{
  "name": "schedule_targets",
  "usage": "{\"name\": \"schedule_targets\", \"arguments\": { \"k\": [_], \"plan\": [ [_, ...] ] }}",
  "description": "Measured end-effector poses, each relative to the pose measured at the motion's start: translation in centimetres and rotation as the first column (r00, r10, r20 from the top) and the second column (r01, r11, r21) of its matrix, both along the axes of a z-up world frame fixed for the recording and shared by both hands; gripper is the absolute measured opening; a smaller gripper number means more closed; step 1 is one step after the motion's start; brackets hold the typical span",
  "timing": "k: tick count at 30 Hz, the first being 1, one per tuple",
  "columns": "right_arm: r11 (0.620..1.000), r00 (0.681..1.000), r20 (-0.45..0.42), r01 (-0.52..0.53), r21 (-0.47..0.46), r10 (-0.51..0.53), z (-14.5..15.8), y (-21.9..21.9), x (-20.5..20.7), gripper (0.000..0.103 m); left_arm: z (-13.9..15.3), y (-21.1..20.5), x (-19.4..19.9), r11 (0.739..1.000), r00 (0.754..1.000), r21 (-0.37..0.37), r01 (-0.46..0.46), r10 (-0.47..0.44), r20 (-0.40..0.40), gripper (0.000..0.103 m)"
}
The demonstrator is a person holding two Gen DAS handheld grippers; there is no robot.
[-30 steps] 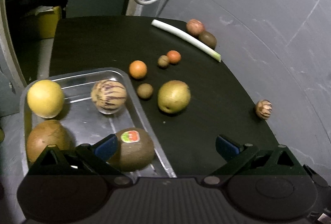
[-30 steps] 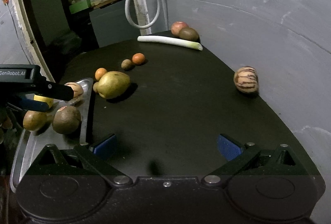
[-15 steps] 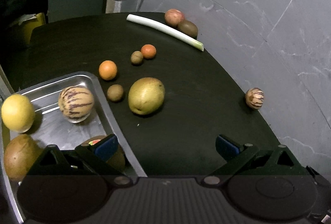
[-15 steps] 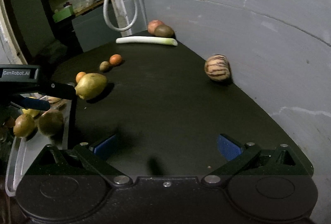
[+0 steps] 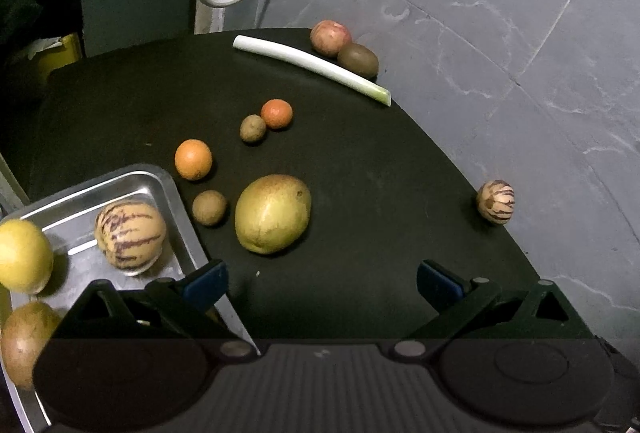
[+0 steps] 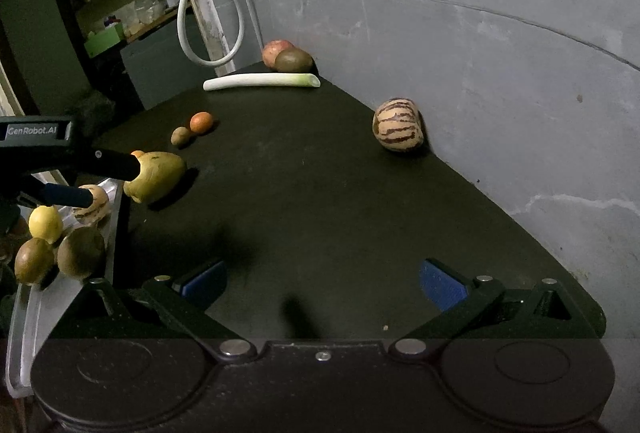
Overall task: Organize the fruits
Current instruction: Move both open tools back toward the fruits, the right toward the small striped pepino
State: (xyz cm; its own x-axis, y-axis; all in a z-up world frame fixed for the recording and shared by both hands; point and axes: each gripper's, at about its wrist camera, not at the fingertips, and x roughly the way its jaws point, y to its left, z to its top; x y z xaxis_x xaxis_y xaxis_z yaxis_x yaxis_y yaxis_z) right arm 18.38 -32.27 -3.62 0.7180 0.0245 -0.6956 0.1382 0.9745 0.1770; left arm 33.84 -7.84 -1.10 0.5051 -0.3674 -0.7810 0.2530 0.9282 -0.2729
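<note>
A metal tray (image 5: 160,179) at the table's left holds a striped melon (image 5: 130,235), a yellow fruit (image 5: 22,255) and a brown fruit (image 5: 24,343). On the black table lie a large green-yellow pear (image 5: 273,213), two oranges (image 5: 193,159) (image 5: 276,114), two small brown fruits (image 5: 209,207) (image 5: 253,128), and a striped melon (image 5: 496,202) at the right edge (image 6: 398,125). My left gripper (image 5: 320,283) is open and empty, over the tray's right rim, just short of the pear. My right gripper (image 6: 322,283) is open and empty over bare table, the striped melon far ahead to its right.
A white leek stalk (image 5: 312,65) lies at the table's far edge with a red apple (image 5: 331,38) and a kiwi (image 5: 358,60) behind it. A grey wall (image 6: 500,33) borders the right side. A white hose (image 6: 208,13) hangs at the back.
My left gripper has swung right, off the tray toward the pear; the tray now sits at the far left of its view. My right gripper has moved right and forward, closer to the striped melon.
</note>
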Motion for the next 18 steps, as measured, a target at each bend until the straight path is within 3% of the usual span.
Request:
{"name": "schedule_targets", "arguments": {
  "k": [18],
  "plan": [
    [0.999, 0.998, 0.045, 0.032, 0.011, -0.032, -0.1, -0.9, 4.5, 0.102, 0.5, -3.7, 4.4, 0.989, 0.988, 0.037, 0.144, -0.145, 0.051, 0.102]
  ]
}}
